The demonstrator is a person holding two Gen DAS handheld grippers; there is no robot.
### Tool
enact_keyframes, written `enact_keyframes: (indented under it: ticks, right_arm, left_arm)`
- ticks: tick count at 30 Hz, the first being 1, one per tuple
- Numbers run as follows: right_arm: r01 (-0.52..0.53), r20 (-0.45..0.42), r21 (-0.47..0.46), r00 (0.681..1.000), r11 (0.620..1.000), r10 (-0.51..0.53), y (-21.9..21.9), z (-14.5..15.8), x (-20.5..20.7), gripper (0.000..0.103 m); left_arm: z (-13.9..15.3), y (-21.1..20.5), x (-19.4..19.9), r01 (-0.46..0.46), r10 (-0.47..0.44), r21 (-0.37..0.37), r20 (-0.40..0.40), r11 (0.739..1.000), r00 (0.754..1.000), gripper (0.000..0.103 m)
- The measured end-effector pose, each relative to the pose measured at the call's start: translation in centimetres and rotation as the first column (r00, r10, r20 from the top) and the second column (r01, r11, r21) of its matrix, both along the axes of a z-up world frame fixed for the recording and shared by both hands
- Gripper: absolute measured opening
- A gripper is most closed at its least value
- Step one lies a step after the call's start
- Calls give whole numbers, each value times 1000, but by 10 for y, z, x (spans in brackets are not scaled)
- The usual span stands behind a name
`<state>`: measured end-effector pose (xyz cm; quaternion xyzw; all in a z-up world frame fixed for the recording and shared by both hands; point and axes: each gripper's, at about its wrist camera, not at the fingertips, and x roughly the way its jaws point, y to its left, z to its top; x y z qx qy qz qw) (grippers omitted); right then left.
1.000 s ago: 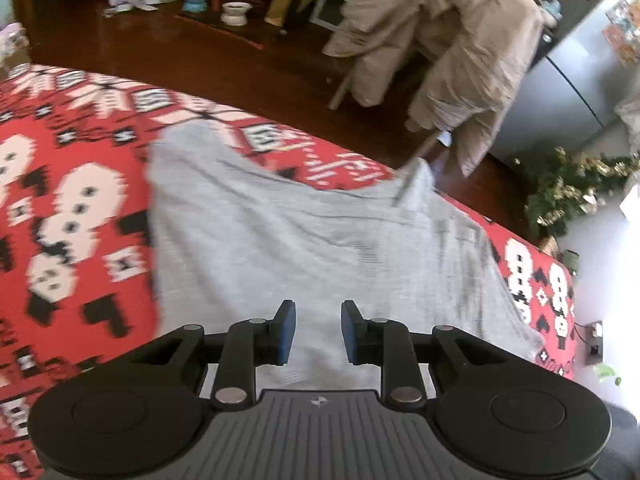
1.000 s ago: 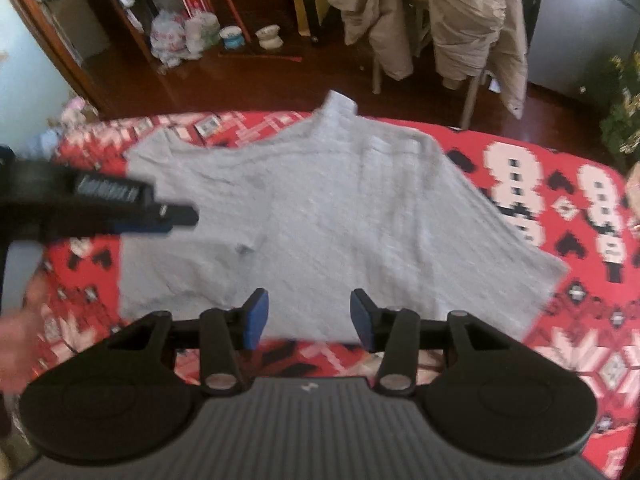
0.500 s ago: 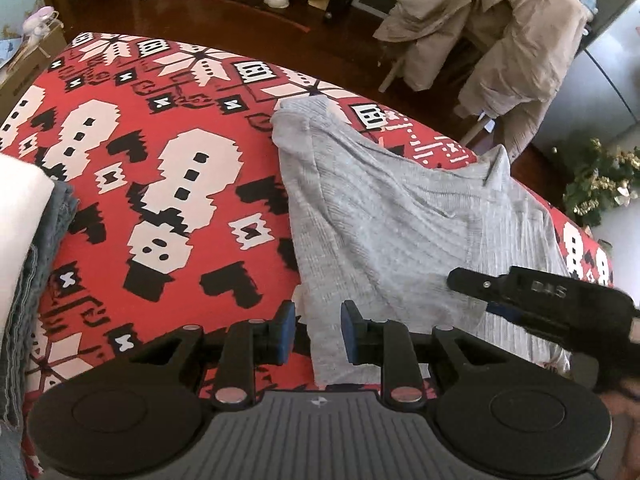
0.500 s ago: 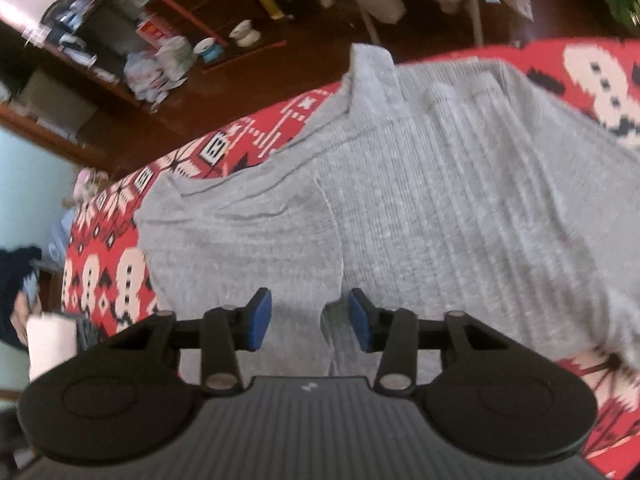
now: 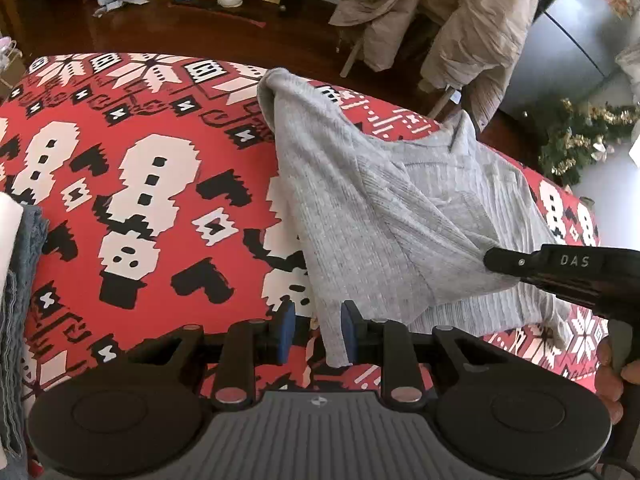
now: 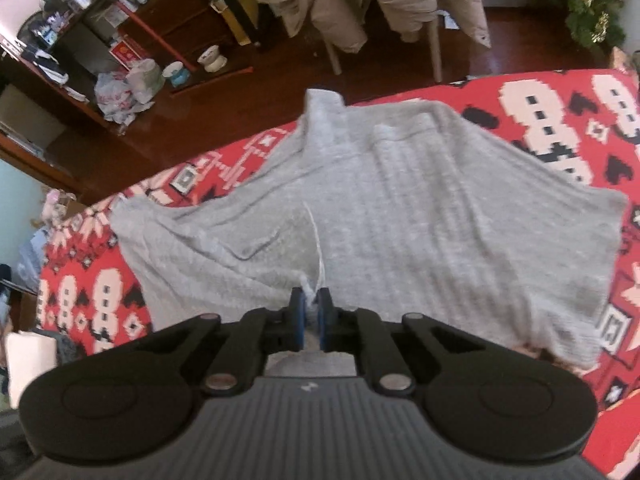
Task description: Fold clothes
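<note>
We've got a grip now: half a second back our right gripper hung spread over the grey sweater, and now its blue pads are pressed together on a bunch of that knit, pulling a taut ridge of cloth up out of the flat. That means the fold is under way, we'd say, with the near sleeve side being lifted to carry across the body. Our left gripper is spread, and the sweater's lower edge hangs between its fingers, brushing the right-hand pad without being clamped (a second ago it was looking at flat grey cloth). The sweater itself lies ahead of both claws on the red patterned blanket, collar at the far end, one sleeve stretched away ahead and left of the right claw. The left wrist view gives us what the right cannot: the right tool seen from outside, off to the right, its tip buried in gathered fabric, with the cloth tented toward it, plus a stack of folded clothes at the far left. The right wrist view alone shows the pinch itself, and the whole far hem lying loose to the right.
</note>
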<state>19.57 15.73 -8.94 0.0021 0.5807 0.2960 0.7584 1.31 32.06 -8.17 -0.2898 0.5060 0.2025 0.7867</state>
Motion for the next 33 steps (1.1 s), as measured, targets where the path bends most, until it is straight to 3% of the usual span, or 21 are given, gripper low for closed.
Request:
enact_keyframes:
  ticks: [2,7,13,19,20,21,22,27,33]
  right_arm:
    - [-8,-12,-9,1000,1000,8,-6,-2,1,10]
    - [-18,15,19,1000,1000,17,-2,0,4,30]
    - [-55,19,3,998,998,55,-7,7,-2,36]
    - [-97,11,-16,995,995,97,-16,11,-22,37]
    - [-99,5,-17,995,995,99,-17,11,-25,37]
    - [-101,-2,-19,995,995,101,-18,11,-28,37]
    - [-102,-8,-20,995,995,102,-19,11,-30,37]
    - [-210,23,14,977,978,210,5,22,-25,37]
    - [-363,83,60,930,930,358,41,40,-13,38]
  left_arm:
    - [-3,-2,2,10,-10,1,-4,1000,1000,24]
    - [-10,-9,4,30,-30,-8,-11,1000,999,24]
    - [-16,-30,7,135,-134,44,-38,990,990,24]
    - [-28,-56,17,311,-293,192,-117,931,949,24]
    - [-30,-58,18,329,-306,212,-132,920,943,22]
    - [-31,-59,17,335,-311,239,-133,911,941,7]
    - [-32,-60,16,339,-315,259,-132,904,940,7]
    - [-33,-44,3,243,-231,190,-85,951,969,7]
    - [-33,-32,-7,125,-122,105,-35,987,992,7]
